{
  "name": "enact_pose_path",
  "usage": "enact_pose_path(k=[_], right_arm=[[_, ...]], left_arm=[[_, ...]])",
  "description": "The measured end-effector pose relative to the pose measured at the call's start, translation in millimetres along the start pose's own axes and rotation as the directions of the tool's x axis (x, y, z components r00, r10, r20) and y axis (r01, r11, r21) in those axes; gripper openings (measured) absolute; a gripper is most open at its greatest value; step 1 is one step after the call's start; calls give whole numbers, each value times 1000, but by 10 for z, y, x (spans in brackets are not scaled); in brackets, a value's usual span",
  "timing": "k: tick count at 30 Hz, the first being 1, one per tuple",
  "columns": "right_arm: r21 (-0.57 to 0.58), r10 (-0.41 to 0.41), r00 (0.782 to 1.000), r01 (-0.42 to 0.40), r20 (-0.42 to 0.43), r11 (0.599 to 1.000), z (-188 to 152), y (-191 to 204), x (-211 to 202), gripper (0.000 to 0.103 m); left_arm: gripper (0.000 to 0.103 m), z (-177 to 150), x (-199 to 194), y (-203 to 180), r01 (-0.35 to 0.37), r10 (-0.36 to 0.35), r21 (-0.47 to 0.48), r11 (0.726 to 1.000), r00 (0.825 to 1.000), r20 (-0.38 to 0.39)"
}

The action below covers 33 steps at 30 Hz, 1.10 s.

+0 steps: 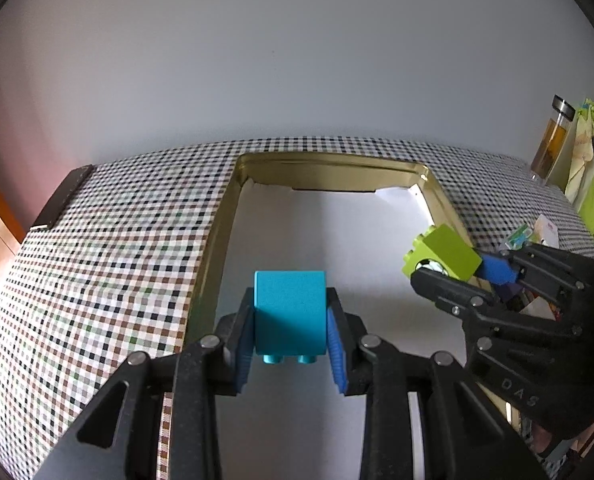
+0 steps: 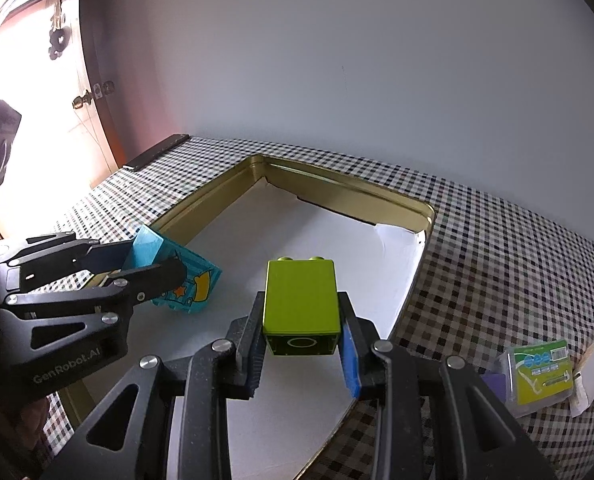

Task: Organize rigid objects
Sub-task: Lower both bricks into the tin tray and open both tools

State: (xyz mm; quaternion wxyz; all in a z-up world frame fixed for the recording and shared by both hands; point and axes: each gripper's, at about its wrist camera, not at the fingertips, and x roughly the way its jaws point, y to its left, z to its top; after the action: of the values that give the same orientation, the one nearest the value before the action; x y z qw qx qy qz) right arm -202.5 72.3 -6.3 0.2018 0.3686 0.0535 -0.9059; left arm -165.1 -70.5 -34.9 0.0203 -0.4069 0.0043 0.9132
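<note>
My left gripper (image 1: 291, 312) is shut on a turquoise toy brick (image 1: 289, 312) and holds it over the white-lined gold tin tray (image 1: 213, 240). The brick's printed star-and-moon face shows in the right wrist view (image 2: 189, 284), where the left gripper (image 2: 165, 264) comes in from the left. My right gripper (image 2: 301, 320) is shut on a lime-green toy brick (image 2: 301, 300), studs pointing away, over the tray (image 2: 337, 184). In the left wrist view the right gripper (image 1: 453, 268) holds the green brick (image 1: 445, 252) at the tray's right rim.
The tray lies on a checked tablecloth (image 1: 109, 264). A small plastic packet (image 2: 537, 376) and a card lie on the cloth at the right. A glass bottle (image 1: 553, 136) and green cloth stand at the far right. A dark bar (image 1: 63, 196) lies at the table's left edge. A wall is behind.
</note>
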Motion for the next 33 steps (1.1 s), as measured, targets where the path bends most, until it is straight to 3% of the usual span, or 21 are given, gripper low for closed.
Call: enact_pose_path(k=[9, 13, 15, 18, 20, 21, 22, 24, 28, 33], right_arm=[[0, -15, 1000, 15, -8, 1000, 3, 17, 45, 35], [8, 0, 1000, 0, -4, 1000, 20, 8, 48, 42], [14, -1, 1000, 1, 3, 1000, 26, -2, 36, 56], [29, -3, 1000, 2, 15, 1000, 21, -40, -16, 62], [43, 15, 1000, -16, 28, 999, 6, -68, -95, 62], [45, 16, 999, -18, 38, 999, -14, -83, -155, 62], [45, 11, 999, -13, 47, 999, -38, -97, -215, 62], [37, -1, 997, -2, 78, 999, -115, -128, -394, 62], [32, -34, 989, 30, 141, 999, -337, -247, -772, 67], [80, -121, 973, 107, 195, 991, -752, -523, -1230, 75]], left_arm=[[31, 34, 39, 72, -6, 7, -11, 1000, 1000, 12], [58, 41, -31, 100, -24, 24, -19, 1000, 999, 46], [60, 36, -87, 103, -38, 39, -18, 999, 997, 65], [72, -5, -173, 134, -46, 49, -37, 998, 995, 85], [75, -72, -271, 138, -50, 56, -47, 998, 991, 118], [79, -125, -331, 142, -57, 64, -54, 997, 988, 137], [90, -154, -365, 143, -59, 67, -60, 996, 986, 150], [103, -276, -499, 129, -76, 92, -86, 993, 974, 208], [102, -481, -722, 27, -122, 147, -101, 987, 942, 302], [102, -723, -925, -136, -84, 124, -121, 989, 921, 369]])
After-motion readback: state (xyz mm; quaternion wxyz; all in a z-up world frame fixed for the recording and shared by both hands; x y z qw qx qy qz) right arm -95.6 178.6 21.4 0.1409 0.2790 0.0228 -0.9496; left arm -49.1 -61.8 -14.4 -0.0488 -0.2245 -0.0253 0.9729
